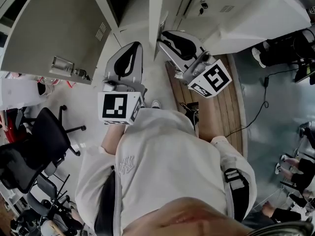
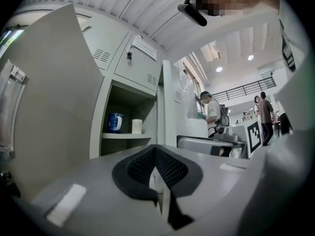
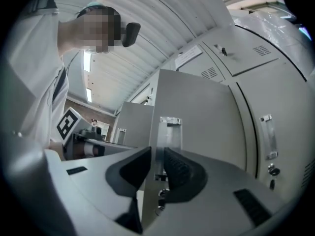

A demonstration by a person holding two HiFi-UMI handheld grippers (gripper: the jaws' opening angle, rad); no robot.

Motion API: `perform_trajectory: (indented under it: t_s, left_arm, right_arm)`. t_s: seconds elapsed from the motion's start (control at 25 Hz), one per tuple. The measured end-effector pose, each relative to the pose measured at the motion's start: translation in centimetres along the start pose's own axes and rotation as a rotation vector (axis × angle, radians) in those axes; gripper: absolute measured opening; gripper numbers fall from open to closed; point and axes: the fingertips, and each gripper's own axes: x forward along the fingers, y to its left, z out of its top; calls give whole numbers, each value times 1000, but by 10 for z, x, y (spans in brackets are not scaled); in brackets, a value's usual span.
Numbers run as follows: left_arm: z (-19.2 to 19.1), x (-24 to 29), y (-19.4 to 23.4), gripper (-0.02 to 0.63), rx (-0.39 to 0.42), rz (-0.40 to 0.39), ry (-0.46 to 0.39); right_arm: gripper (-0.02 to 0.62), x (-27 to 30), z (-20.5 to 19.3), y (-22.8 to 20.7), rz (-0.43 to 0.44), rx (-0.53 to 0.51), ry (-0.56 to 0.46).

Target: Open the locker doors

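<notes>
In the head view the grey lockers run along the top. One locker door stands swung wide at the left. A second locker door is seen edge-on in the middle. My right gripper is shut on this door's edge. In the right gripper view the pads pinch the door just under its metal handle. My left gripper hangs free in front of the open compartment, jaws shut with nothing between them.
A blue mug and a white cup stand on the open compartment's shelf. A closed locker with handle is to the right. A black office chair stands at the left. People stand at the right.
</notes>
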Motion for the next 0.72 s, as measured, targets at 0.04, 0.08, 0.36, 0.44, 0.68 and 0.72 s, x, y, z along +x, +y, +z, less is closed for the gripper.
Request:
perform_trajectory:
  t_s: [0.04,0.08,0.36,0.44,0.68,0.72]
  left_arm:
    - [0,1,-5,-2,2,-7,-2]
    - [1,3,-10,-2,4,-14,-4]
    - [3,11,-35,-2,9,-52,-11]
    - [3,12,-38,-2,10,-54,-10]
    - [6,-1,-36,-2,-1,-8,-17]
    - [5,-5,-35,-2,-5,2,-19]
  right_arm:
    - [72,-8,0,-1,-3,-13,11]
    - [72,-14,0,-1,-9,-24,22]
    - [72,-42,5,-9,-57,-52,41]
    - [72,-45,8,-11,-65,-59,39]
    - [60,-69,33,-18,-219,-67,-31]
    - [43,-73,34,-16,-257,-68,-28]
